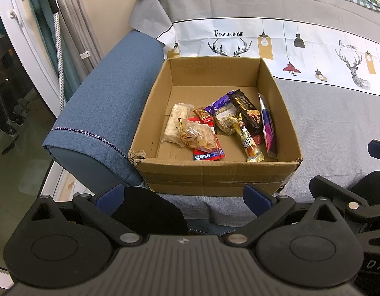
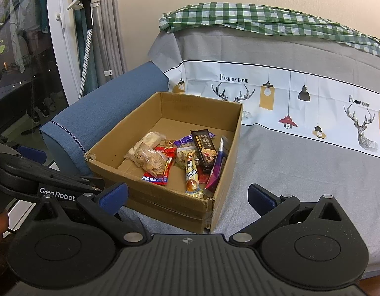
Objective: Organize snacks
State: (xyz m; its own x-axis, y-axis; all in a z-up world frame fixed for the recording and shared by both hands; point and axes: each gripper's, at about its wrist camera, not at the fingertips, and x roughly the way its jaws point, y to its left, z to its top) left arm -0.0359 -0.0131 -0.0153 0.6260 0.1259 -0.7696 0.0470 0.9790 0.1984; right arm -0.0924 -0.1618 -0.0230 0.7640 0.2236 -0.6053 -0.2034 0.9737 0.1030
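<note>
1. Writing reads "FASHION HOME" twice on the white printed band (image 2: 276, 91) of the grey sofa cover (image 2: 301, 172), beside drawn deer heads and hanging lamps; "GenRobot" stands on the left gripper's body, seen at the left edge of the right wrist view.
2. The red snack packet (image 1: 209, 151) in the cardboard box (image 1: 214, 175) carries white Chinese characters on a blue strip; print on the black bar wrapper (image 1: 246, 109) and the yellow bar wrapper (image 1: 249, 140) is too small to read.
3. The snacks lie in a heap on the box floor, toward its right and near walls: a clear bag of round crackers (image 1: 197, 135) on top of the red packet, a pale wrapped bar (image 1: 176, 120) at the left, a purple packet (image 1: 267, 125) leaning against the right wall.
4. The box sits on the sofa seat, against the blue armrest (image 1: 103, 113); its near left corner is torn.
5. A green checked cloth (image 2: 264, 22) on the sofa back is cut off at the right edge.
6. The left gripper (image 1: 185, 198) is spread wide and empty, just short of the box's near wall.
7. The right gripper (image 2: 187, 196) is likewise spread wide, holding nothing, its left finger in front of the box's near wall.
</note>
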